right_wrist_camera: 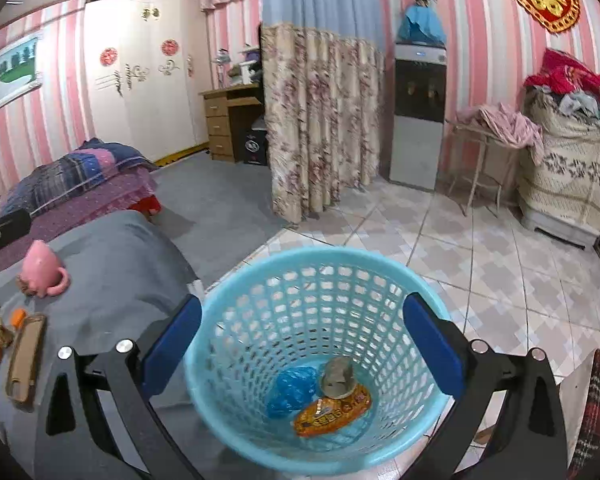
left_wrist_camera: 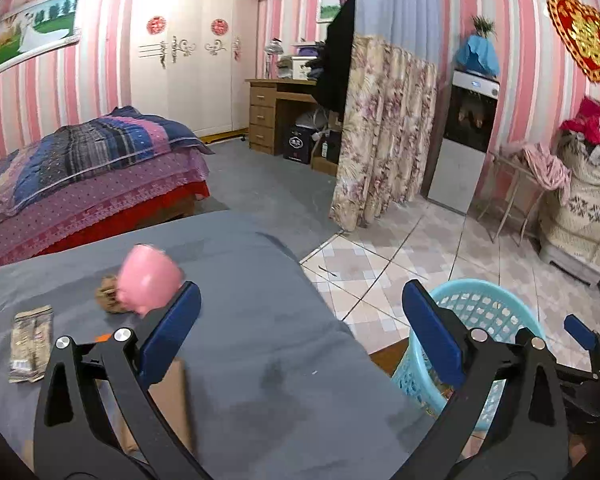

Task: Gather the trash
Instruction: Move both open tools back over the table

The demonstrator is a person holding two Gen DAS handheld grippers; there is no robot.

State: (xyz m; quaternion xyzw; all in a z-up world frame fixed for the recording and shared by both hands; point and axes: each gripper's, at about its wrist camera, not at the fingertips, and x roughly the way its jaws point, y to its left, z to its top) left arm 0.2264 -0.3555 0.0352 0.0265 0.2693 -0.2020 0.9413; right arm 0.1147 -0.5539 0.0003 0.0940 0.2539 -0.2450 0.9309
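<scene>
A light blue plastic basket stands on the tiled floor beside a grey-covered table. In it lie a blue crumpled bag, an orange wrapper and a small grey cup. My right gripper is open and empty above the basket's mouth. My left gripper is open and empty over the table's right edge. On the table lie a brown crumpled scrap, a beige wrapper and a cardboard piece. The basket shows at the right.
A pink mug stands on the table by the brown scrap. A bed is at the far left, a floral curtain and water dispenser ahead. Orange bits and a cardboard strip lie on the table's left.
</scene>
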